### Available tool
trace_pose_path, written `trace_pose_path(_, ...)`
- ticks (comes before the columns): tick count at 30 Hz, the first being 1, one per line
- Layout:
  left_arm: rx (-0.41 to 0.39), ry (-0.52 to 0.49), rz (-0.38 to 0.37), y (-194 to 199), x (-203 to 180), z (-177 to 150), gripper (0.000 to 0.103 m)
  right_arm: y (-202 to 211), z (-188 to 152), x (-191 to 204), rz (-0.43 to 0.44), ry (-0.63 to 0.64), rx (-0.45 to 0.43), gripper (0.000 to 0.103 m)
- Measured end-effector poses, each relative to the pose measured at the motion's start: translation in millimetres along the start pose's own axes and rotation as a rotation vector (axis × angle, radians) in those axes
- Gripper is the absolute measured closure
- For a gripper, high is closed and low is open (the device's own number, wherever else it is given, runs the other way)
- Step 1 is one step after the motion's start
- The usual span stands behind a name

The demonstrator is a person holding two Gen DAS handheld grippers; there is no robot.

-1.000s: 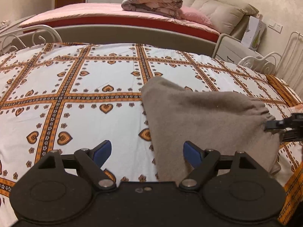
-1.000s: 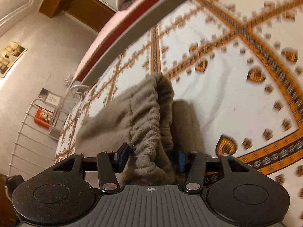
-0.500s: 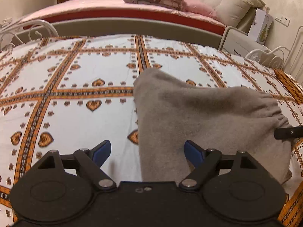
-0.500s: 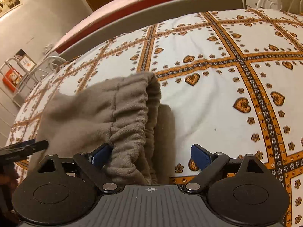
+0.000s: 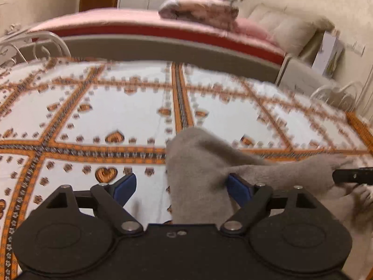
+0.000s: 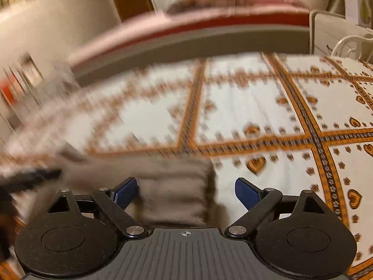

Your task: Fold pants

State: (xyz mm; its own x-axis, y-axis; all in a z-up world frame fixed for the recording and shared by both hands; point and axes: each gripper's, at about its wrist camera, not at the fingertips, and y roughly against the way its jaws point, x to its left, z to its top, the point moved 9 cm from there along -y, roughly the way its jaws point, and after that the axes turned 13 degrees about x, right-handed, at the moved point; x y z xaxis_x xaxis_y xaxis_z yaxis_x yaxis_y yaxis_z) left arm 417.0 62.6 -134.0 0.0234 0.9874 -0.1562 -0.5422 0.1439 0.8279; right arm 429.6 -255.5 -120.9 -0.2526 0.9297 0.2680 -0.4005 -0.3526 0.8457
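The grey fleece pants [image 5: 198, 170] lie folded on the heart-patterned bedspread [image 5: 130, 109], near its front edge. My left gripper [image 5: 180, 187] is open, with the left part of the pants between and just ahead of its blue pads. The tip of the right gripper [image 5: 352, 175] shows at the pants' right end. In the blurred right wrist view the pants' gathered waistband [image 6: 172, 193] lies between the pads of my open right gripper [image 6: 185, 192]. The left gripper's tip [image 6: 30, 175] shows at the left.
A second bed with a pink cover [image 5: 139, 21], a folded quilt [image 5: 198, 7] and cushions stands behind a grey footboard [image 5: 163, 49]. White metal bed rails [image 5: 35, 49] rise at the left and right [image 5: 335, 93]. A white nightstand [image 5: 300, 74] stands at the right.
My right gripper opened and let go of the waistband, then swung level over it. My left gripper dropped lower and closer to the pants. Both views are now motion-blurred.
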Motion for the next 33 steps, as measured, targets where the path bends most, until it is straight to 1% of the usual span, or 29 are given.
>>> trace_pose_path(1, 0.016, 0.003, -0.007, -6.4, 1.1, -2.0, 0.023, -10.5, -2.1, -3.9, -0.006, -0.004, 0.027, 0.012)
trace_pose_path(3, 0.023, 0.013, -0.025, -12.3, 3.6, -2.1, 0.020, -22.0, -4.0, -12.9, 0.038, -0.052, 0.055, 0.012)
trace_pose_path(5, 0.022, 0.020, -0.031, -13.3, 5.2, -1.0, 0.019, -23.7, -4.5, -18.6, 0.069, -0.078, 0.059, 0.010)
trace_pose_path(7, 0.024, 0.016, -0.030, -11.5, 4.1, -1.4, 0.019, -22.8, -7.1, -20.8, 0.083, -0.089, 0.062, 0.010)
trace_pose_path(11, 0.046, 0.000, -0.033, -1.6, 3.7, -9.7, 0.019, -14.5, -17.1, -22.6, 0.099, -0.103, 0.084, 0.009)
trace_pose_path(15, 0.072, 0.018, -0.057, 11.5, 7.4, -24.0, 0.019, -1.9, -32.5, -22.9, 0.146, -0.157, 0.105, 0.009)
trace_pose_path(18, 0.082, -0.007, -0.034, 23.0, 6.3, -35.6, 0.019, 13.9, -44.2, -15.9, 0.196, -0.157, 0.092, 0.009)
trace_pose_path(20, 0.090, -0.040, -0.024, 32.5, 1.9, -43.5, 0.019, 22.1, -55.7, -11.3, 0.227, -0.156, 0.091, 0.009)
trace_pose_path(22, 0.090, -0.057, 0.002, 45.6, -1.8, -50.6, 0.023, 32.0, -69.4, -10.8, 0.237, -0.162, 0.075, 0.009)
trace_pose_path(23, 0.085, -0.062, 0.001, 53.5, -4.6, -54.4, 0.024, 36.8, -75.0, -8.6, 0.247, -0.157, 0.073, 0.009)
trace_pose_path(25, 0.090, -0.073, 0.030, 63.7, -6.4, -62.9, 0.024, 38.5, -89.2, -5.0, 0.167, -0.094, 0.106, 0.009)
trace_pose_path(26, 0.095, -0.070, 0.039, 66.6, -5.9, -66.6, 0.024, 37.2, -95.7, -4.3, 0.147, -0.074, 0.119, 0.009)
trace_pose_path(27, 0.106, -0.064, 0.040, 68.5, -5.1, -70.9, 0.024, 38.3, -101.2, -3.0, 0.161, -0.080, 0.129, 0.009)
trace_pose_path(29, 0.129, -0.045, 0.029, 73.0, -3.3, -80.3, 0.025, 52.4, -103.9, -3.5, 0.197, -0.113, 0.067, 0.009)
trace_pose_path(31, 0.107, -0.049, 0.011, 82.4, -4.6, -84.1, 0.025, 71.2, -105.4, 0.3, 0.234, -0.118, 0.008, 0.009)
trace_pose_path(32, 0.124, -0.067, 0.028, 81.3, -4.6, -88.2, 0.024, 72.9, -108.4, 3.2, 0.247, -0.106, 0.014, 0.009)
trace_pose_path(33, 0.148, -0.083, 0.045, 78.0, -4.6, -93.3, 0.022, 68.0, -113.5, 4.5, 0.224, -0.090, 0.046, 0.009)
